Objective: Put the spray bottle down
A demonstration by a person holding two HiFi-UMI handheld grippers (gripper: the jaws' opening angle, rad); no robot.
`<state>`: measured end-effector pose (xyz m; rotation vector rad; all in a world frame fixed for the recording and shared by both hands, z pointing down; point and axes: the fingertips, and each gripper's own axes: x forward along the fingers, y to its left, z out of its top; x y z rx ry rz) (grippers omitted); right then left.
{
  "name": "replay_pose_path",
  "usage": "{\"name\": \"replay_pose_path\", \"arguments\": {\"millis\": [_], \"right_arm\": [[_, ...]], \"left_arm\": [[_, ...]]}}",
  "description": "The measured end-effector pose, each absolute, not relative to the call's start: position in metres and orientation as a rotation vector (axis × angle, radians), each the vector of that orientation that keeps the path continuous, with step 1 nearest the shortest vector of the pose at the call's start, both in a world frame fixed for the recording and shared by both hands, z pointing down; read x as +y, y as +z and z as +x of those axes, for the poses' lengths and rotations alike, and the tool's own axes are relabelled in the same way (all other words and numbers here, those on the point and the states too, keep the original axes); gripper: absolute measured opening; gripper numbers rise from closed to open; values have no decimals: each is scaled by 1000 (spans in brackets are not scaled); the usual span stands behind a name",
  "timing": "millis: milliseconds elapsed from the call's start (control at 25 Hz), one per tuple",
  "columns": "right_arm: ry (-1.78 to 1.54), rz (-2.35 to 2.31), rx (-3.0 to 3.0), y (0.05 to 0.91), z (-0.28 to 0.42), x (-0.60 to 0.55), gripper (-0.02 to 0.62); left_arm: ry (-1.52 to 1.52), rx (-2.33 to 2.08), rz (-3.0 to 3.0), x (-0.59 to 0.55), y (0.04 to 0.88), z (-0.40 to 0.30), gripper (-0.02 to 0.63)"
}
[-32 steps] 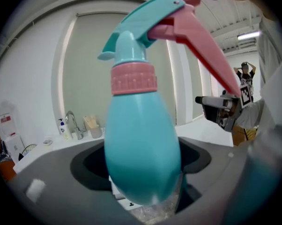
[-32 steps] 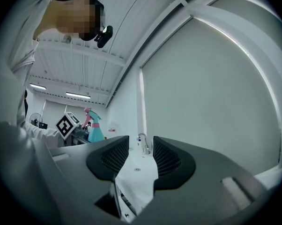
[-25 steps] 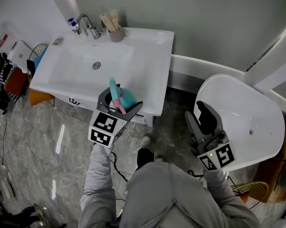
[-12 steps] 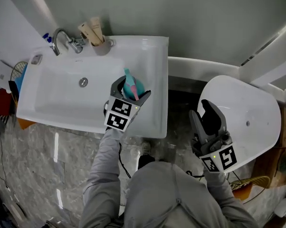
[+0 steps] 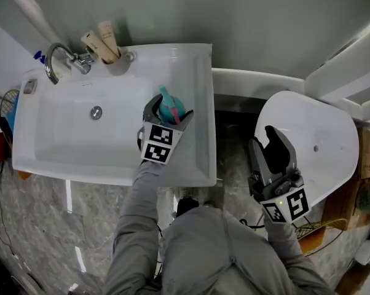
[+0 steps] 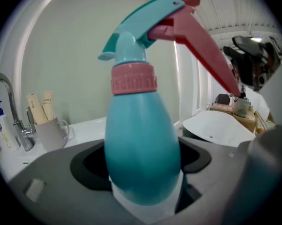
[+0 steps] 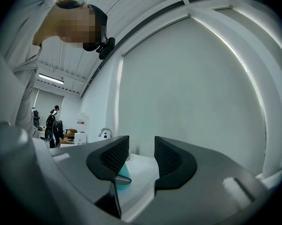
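**Lower right:** we are holding the right gripper (image 7: 142, 149) empty, jaws slightly parted, by the white tub (image 5: 332, 165).

**Centre:** the left gripper (image 5: 168, 110) is clenching the teal spray bottle (image 6: 141, 144) low on its bulb, upright over the washbasin's (image 5: 62, 146) right ledge. We cannot tell whether its base is touching.

We are judging that letting go early could tip the top-heavy bottle into the bowl or off the rim.

The bottle is showing no label. Print on the tubes (image 6: 36, 109) in the far cup (image 6: 52, 135) is too small to read.

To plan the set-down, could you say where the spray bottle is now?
Head view: the spray bottle is clamped in the left gripper, over the sink's right side.
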<state>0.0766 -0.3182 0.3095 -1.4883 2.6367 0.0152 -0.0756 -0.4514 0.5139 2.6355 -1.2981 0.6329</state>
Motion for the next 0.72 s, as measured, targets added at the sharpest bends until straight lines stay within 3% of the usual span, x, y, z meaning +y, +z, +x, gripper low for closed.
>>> {"name": "replay_pose_path", "arguments": {"millis": [720], "right_arm": [[16,-1483,2645,312,70,-324,155]], "left_arm": [[686,-1305,2629,-449,540,-75,456]]}}
